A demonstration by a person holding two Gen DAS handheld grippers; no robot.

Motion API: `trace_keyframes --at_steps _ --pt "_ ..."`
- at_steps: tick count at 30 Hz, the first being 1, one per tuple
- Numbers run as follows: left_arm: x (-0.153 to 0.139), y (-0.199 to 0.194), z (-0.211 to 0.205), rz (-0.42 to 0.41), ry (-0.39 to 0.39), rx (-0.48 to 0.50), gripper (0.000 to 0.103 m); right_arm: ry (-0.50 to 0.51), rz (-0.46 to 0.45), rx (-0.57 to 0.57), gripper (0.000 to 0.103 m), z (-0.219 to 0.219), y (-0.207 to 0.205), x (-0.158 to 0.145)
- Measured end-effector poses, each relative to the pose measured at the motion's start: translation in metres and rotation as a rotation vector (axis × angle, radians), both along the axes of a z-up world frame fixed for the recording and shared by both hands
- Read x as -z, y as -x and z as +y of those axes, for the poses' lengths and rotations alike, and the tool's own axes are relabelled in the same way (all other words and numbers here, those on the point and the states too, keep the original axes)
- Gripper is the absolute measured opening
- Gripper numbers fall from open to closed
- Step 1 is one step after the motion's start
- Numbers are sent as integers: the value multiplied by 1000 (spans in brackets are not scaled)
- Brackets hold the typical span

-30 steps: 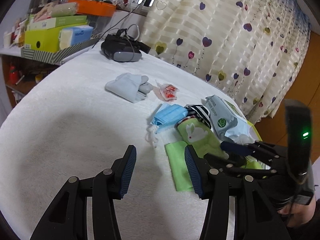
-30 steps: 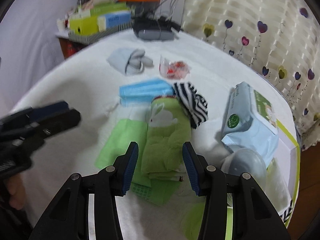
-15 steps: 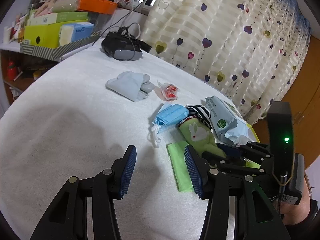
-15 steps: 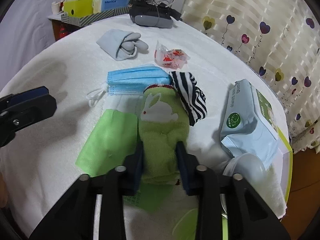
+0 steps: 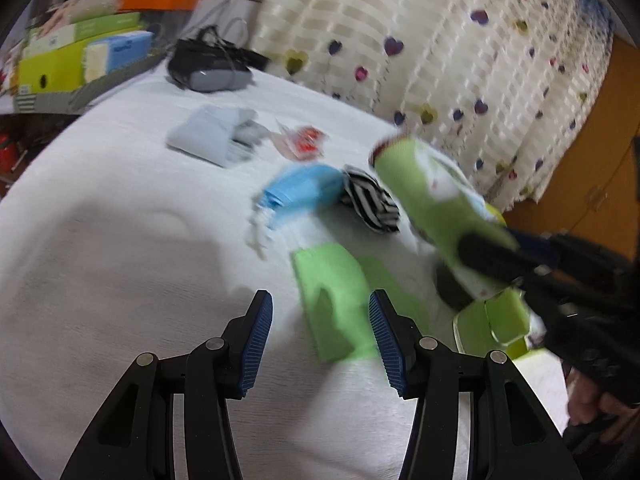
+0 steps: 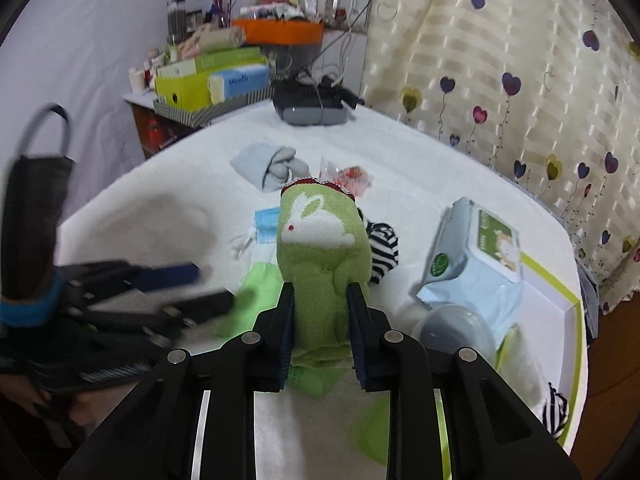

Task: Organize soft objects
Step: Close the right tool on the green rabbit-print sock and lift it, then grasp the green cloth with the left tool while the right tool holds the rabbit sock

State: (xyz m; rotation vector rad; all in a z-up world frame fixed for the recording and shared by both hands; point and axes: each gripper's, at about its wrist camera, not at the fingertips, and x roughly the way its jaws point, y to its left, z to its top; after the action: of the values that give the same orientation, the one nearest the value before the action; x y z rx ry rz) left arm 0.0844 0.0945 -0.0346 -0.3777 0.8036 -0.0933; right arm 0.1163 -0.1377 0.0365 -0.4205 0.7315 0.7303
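Both tongs: right (image 6: 322, 320) closing on green sock (image 6: 320, 248) above striped sock (image 6: 384, 248); left (image 5: 320, 344) wide, empty.

The green rabbit sock (image 6: 320, 264) hides much of the blue face mask (image 6: 266, 222) and striped cloth (image 6: 382, 248) beyond the right gripper (image 6: 320, 312). Left of it, the left gripper (image 6: 168, 284) is motion-blurred. In the left wrist view, everything ahead is smeared.

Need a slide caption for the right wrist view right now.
Right gripper closing on the green rabbit sock, raised above the white bedcover.
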Motion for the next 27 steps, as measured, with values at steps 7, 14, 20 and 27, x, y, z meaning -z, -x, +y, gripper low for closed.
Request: trace_keyframes --at_steps 7,14,20,27 --pt "11 -13 -30 51 -51 44 53 -71 -7 7 25 -23 1 -10" --pt "8 -17 -54 45 -116 78 62 -108 -12 17 25 -41 -2 -16" --pt "10 -18 -75 54 -252 97 68 -133 -12 28 25 -51 -3 -18" --pt "10 -18 -77 68 -333 49 40 -149 -15 46 25 -60 -4 -20"
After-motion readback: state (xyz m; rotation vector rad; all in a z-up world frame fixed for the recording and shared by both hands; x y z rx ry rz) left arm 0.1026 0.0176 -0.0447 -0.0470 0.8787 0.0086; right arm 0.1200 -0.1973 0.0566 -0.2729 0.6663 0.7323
